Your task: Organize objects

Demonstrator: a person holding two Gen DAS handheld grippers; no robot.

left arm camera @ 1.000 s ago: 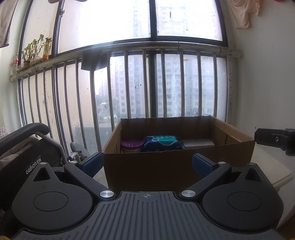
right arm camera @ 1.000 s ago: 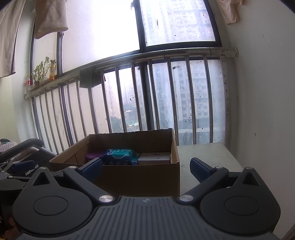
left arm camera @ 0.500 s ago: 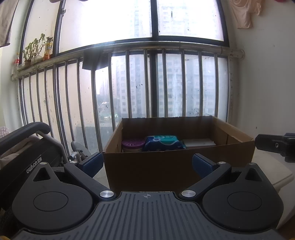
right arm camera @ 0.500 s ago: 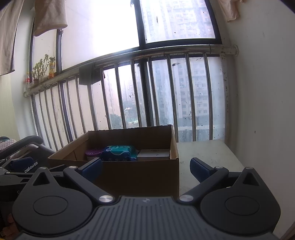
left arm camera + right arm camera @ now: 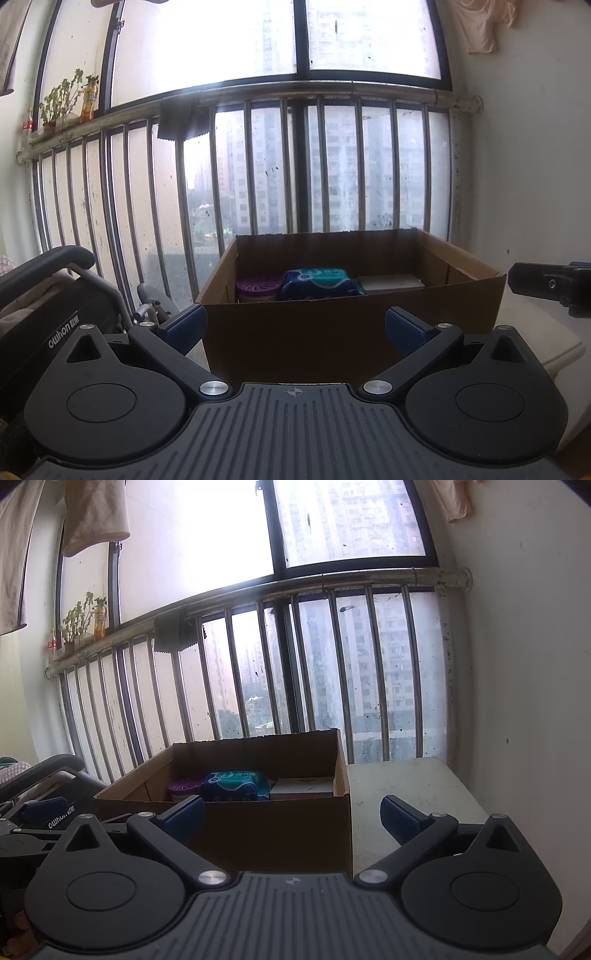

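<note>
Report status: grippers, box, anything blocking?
Left gripper and right gripper: jaws open, empty. Cardboard box on the white table, holding purple tub, blue pack, white box. Nothing blocking.

- The right tool (image 5: 291, 812) stood wide open, empty.
- A cardboard box (image 5: 280, 834) on the counter (image 5: 406, 786) held a purple tub (image 5: 183, 789), blue packet (image 5: 234, 785) and white box (image 5: 303, 787).

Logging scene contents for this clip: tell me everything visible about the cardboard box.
The cardboard box is plain brown, open-topped and upright on a pale table by the window railing. Along its far wall lie a purple round container, a blue-green soft pack and a flat white box. Neither claw touches it.
</note>
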